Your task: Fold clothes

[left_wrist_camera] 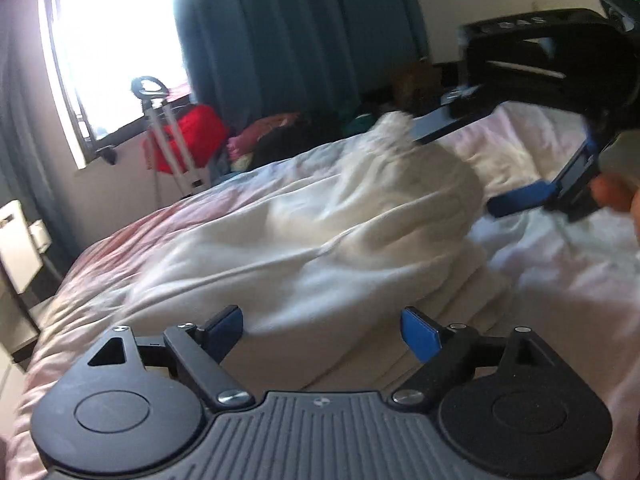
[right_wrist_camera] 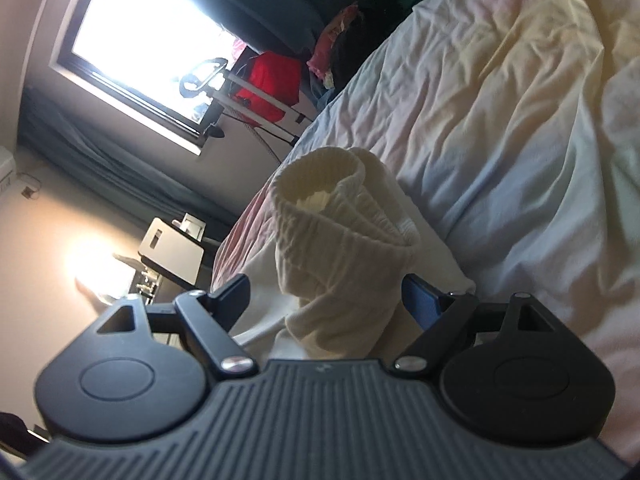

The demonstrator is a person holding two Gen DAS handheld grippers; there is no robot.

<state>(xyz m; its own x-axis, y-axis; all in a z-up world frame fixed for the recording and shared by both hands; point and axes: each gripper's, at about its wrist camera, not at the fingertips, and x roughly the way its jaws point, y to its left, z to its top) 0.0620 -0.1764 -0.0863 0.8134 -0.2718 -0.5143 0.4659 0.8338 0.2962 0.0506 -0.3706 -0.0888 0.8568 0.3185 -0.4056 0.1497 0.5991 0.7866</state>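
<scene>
A cream white garment (left_wrist_camera: 320, 240) lies bunched on the bed (left_wrist_camera: 560, 280). My left gripper (left_wrist_camera: 322, 332) is open and empty, just above the garment's near edge. My right gripper shows in the left wrist view (left_wrist_camera: 452, 168) at the upper right, its jaws apart, one finger (left_wrist_camera: 448, 124) against the garment's raised cuff. In the right wrist view the ribbed cuff (right_wrist_camera: 340, 216) stands up between the wide-apart fingers of my right gripper (right_wrist_camera: 324, 300). I cannot tell whether the fingers press it.
The bed carries a crumpled white and pink cover (right_wrist_camera: 520, 140). Beyond its far edge lie a pile of clothes (left_wrist_camera: 276, 136) and a red bag on a trolley (left_wrist_camera: 192, 136). A bright window (left_wrist_camera: 116, 52) and dark curtains (left_wrist_camera: 300, 32) stand behind.
</scene>
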